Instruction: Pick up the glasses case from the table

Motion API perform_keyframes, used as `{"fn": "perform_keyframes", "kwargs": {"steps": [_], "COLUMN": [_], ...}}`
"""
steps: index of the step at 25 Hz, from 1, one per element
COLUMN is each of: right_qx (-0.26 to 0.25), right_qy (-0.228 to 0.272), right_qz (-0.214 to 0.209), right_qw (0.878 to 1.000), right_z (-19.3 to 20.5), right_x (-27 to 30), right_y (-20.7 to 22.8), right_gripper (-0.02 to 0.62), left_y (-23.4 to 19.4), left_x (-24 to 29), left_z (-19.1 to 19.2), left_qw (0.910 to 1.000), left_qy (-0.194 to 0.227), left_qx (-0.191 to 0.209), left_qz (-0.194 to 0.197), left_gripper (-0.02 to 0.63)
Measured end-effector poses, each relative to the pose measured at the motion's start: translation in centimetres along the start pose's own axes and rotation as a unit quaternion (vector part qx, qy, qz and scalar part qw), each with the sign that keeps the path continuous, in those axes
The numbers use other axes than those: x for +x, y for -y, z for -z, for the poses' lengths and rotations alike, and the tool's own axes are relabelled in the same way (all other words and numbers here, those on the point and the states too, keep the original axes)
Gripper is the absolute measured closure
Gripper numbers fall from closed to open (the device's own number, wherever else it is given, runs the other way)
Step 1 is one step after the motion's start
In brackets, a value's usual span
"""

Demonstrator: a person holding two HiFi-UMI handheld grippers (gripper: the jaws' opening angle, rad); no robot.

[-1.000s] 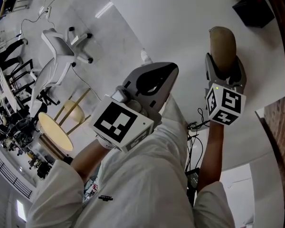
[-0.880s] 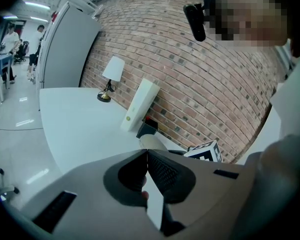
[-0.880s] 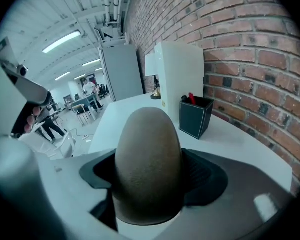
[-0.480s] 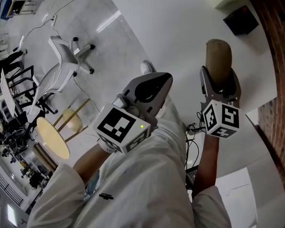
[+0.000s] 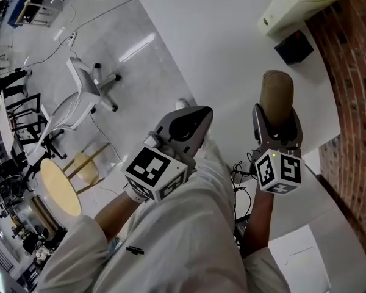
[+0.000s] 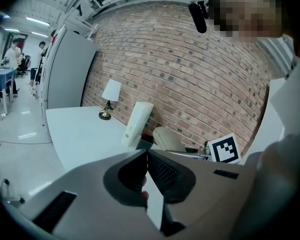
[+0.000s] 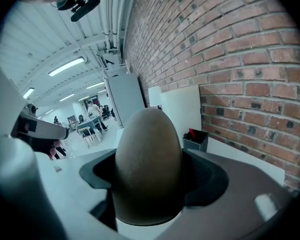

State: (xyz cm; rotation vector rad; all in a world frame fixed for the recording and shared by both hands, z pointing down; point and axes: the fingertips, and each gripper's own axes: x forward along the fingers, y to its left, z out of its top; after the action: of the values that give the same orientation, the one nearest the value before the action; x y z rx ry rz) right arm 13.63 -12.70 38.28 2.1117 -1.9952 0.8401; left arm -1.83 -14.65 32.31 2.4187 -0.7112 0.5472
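Right gripper [image 5: 276, 124] clamps the glasses case [image 5: 276, 96]: tan, rounded, matte, off the table. Left gripper [image 5: 186, 122] jaws together, empty.

Office: swivel chair [image 5: 80, 93], white desk [image 5: 232, 47]

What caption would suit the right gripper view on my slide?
The right tool clamps a brown glasses case, with a brick wall alongside.
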Motion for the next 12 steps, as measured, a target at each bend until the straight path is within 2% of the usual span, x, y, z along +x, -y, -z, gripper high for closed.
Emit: {"fn": "perform_keyframes", "kwargs": {"steps": [12], "right_qx": [0.001], "right_qy": [0.072], "right_qz": [-0.006], "right_qw": [0.997], "right_z": [-6.3], "right_x": [-5.3], "right_y": [-1.2], "right_gripper": [0.199], "left_y": [2.1], "left_x": [-3.8], "left_z": [-3.3], "left_qw": [0.9984], "left_qy": [0.052], "left_qx": [0.022], "left_qz": [-0.008], "left_gripper": [0.598]}}
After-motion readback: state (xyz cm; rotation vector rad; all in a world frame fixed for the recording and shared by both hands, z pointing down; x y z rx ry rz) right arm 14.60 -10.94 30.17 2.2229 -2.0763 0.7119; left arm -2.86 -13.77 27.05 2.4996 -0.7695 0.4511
